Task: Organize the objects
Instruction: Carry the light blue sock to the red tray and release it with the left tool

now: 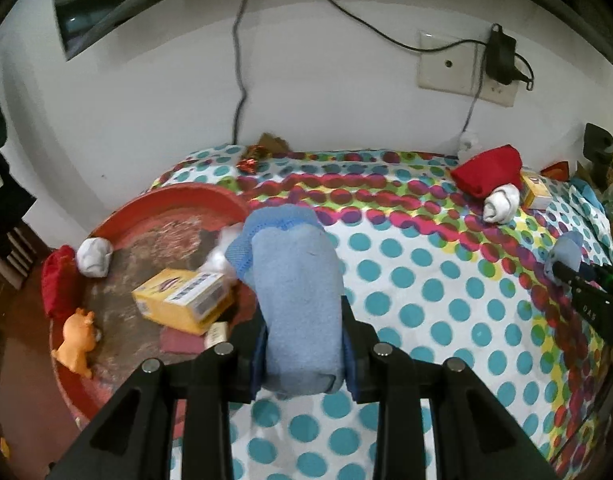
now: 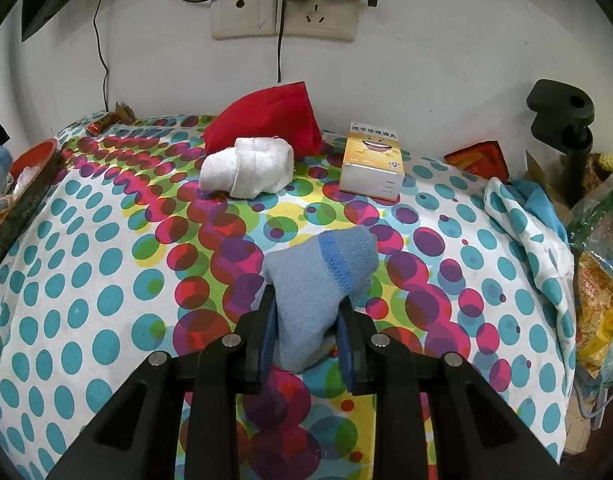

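Between the closed pads of the left hand-held gripper (image 1: 302, 344) a blue sock (image 1: 296, 300) is held, hiding part of the red tray (image 1: 210, 200) beyond. The right hand-held gripper (image 2: 306, 336) is clamped on a second blue sock (image 2: 322, 280) over the dotted cloth (image 2: 86, 300), with open cloth around it. Farther back, a white sock roll (image 2: 246, 168) partly covers a red pouch (image 2: 266, 120) near the wall.

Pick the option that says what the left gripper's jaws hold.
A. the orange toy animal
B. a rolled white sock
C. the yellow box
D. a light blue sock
D: in the left wrist view the left gripper is clamped on a light blue sock, while the yellow box lies in the red tray.
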A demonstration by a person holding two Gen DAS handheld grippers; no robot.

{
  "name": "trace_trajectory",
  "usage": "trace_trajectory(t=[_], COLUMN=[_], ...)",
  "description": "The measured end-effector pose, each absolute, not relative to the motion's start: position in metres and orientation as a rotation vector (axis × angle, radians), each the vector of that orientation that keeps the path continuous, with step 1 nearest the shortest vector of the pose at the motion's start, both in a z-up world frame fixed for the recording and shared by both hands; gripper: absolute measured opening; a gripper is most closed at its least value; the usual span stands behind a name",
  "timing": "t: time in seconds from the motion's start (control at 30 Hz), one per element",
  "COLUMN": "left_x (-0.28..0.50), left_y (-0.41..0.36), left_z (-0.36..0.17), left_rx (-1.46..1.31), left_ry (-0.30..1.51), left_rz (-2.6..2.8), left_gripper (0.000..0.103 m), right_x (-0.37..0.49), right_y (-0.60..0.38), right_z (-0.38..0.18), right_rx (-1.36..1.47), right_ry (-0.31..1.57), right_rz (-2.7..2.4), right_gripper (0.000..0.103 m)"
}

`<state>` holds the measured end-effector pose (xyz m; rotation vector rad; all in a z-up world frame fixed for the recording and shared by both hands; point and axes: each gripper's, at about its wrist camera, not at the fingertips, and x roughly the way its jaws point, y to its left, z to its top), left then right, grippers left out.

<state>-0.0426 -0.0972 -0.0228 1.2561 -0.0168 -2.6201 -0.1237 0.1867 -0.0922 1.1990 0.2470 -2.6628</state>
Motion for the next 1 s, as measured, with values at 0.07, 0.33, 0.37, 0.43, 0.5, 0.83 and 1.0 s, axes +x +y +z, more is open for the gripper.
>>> trace_trajectory(t=[0.07, 0.33, 0.37, 0.43, 0.5, 0.83, 1.0], left_x=[-0.035, -0.011, -0.009, -0.005, -0.002, 0.002, -0.007], left_y=[-0.104, -0.135, -0.141, -0.153, -0.168, -0.261, -0.303], left_z=[-0.022, -0.020, -0.018, -0.016, -0.014, -0.023, -0.034], left_rx=[1.253, 1.235, 1.228, 1.216, 1.204, 1.180, 1.205], left_ry=[-0.026, -0.017, -0.008, 0.011, 0.033, 0.150, 0.175], left_rz=[-2.608, -2.578, -2.574, -2.555, -2.539, -2.382, -2.327], left_gripper=[0.031, 0.031, 0.031, 0.031, 0.031, 0.031, 0.031], right_x=[-0.124, -0.123, -0.123, -0.123, -0.123, -0.123, -0.123], right_y=[0.187, 0.185, 0.185, 0.185, 0.185, 0.183, 0.181], right_z=[-0.092, -0.093, -0.093, -0.093, -0.092, -0.093, -0.093], right_rx=[1.200, 1.201, 1.201, 1.201, 1.200, 1.202, 1.202], right_ry=[0.251, 0.258, 0.262, 0.264, 0.266, 0.291, 0.311], right_rz=[-2.664, -2.665, -2.666, -2.667, -2.668, -2.670, -2.674], right_gripper=[0.025, 0.025, 0.025, 0.025, 0.025, 0.026, 0.026])
